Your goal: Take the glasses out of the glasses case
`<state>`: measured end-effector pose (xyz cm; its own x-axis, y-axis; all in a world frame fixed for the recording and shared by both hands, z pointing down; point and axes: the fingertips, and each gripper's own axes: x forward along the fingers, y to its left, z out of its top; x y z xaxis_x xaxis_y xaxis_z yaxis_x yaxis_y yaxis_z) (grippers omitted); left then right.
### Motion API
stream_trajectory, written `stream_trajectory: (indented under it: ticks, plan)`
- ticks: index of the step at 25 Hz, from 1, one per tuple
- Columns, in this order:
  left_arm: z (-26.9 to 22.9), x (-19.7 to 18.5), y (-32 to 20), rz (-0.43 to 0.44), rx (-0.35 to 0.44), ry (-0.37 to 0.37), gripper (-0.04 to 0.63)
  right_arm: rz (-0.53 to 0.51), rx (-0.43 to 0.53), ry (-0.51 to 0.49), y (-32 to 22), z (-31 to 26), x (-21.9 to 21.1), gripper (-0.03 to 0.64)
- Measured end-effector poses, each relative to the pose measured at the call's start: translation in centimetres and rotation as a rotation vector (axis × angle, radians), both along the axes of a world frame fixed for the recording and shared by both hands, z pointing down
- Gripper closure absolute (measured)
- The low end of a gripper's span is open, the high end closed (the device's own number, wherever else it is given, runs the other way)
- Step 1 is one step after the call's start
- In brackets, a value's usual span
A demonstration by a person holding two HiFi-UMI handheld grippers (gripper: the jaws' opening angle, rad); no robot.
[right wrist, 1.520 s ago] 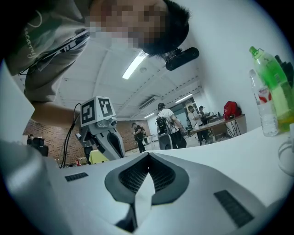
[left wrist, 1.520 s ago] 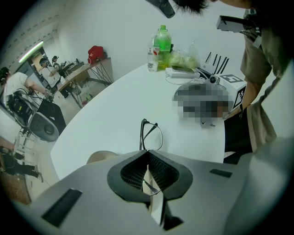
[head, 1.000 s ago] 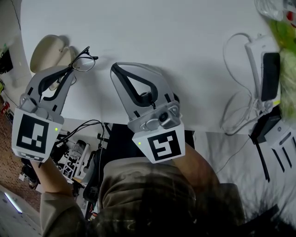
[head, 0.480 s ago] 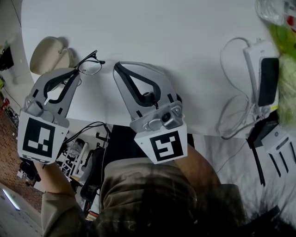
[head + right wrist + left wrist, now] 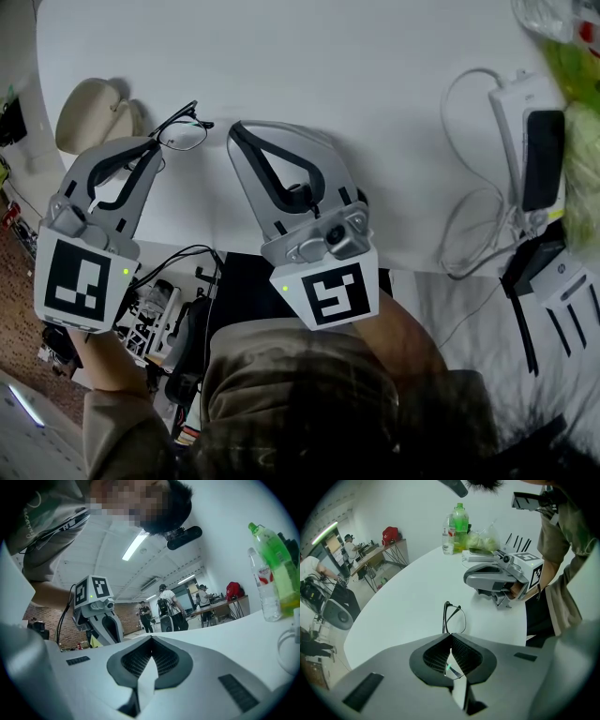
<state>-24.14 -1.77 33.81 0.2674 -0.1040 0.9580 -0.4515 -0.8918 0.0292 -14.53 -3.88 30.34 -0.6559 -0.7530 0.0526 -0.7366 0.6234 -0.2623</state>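
Observation:
The black-framed glasses (image 5: pixel 181 132) hang just over the white table (image 5: pixel 356 66), right of the beige glasses case (image 5: pixel 84 112), which lies near the table's left edge. My left gripper (image 5: pixel 156 150) points steeply down and is shut on the glasses. In the left gripper view one lens sits pinched between the jaws while the other lens and frame (image 5: pixel 453 618) stick out ahead of the left gripper (image 5: pixel 450 637). My right gripper (image 5: pixel 237 133) lies level on the table to the right, shut with nothing in it; the right gripper (image 5: pixel 151 639) shows closed jaws in its own view.
A white power strip (image 5: pixel 514 103) with looped cables and a black phone (image 5: pixel 542 155) lie at the right. Bottles (image 5: pixel 459 524) and a bag of greens (image 5: pixel 483 541) stand at the far side. The table's near edge runs under both grippers.
The left gripper and the glasses have edged slightly right, away from the case. The right gripper has not moved.

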Motion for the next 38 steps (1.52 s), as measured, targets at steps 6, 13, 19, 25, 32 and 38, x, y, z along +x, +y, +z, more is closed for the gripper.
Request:
stream_trajectory:
  ticks: [6, 13, 19, 25, 32, 38]
  plan:
    - [1.6, 1.4, 0.8, 0.015, -0.036, 0.003, 0.577, 0.034, -0.041, 0.027, 0.1, 1.7, 1.3, 0.604]
    - [1.7, 1.8, 0.9, 0.016, -0.035, 0.012, 0.577, 0.041, -0.033, 0.038, -0.1, 1.8, 1.9, 0.604]
    - [1.8, 2.3, 1.8, 0.028, -0.045, 0.031, 0.577, 0.038, -0.029, 0.040, 0.5, 1.7, 1.8, 0.604]
    - [2.2, 2.3, 2.4, 0.026, -0.043, 0.029, 0.577, 0.053, -0.036, 0.048, 1.2, 2.4, 2.3, 0.604]
    - [2.2, 2.6, 2.9, 0.027, -0.034, 0.045, 0.577, 0.049, -0.015, 0.063, 1.1, 2.1, 2.5, 0.604]
    - [2.0, 3.3, 3.0, 0.057, -0.038, 0.048, 0.577, 0.056, -0.017, 0.067, 0.9, 1.9, 2.8, 0.604]
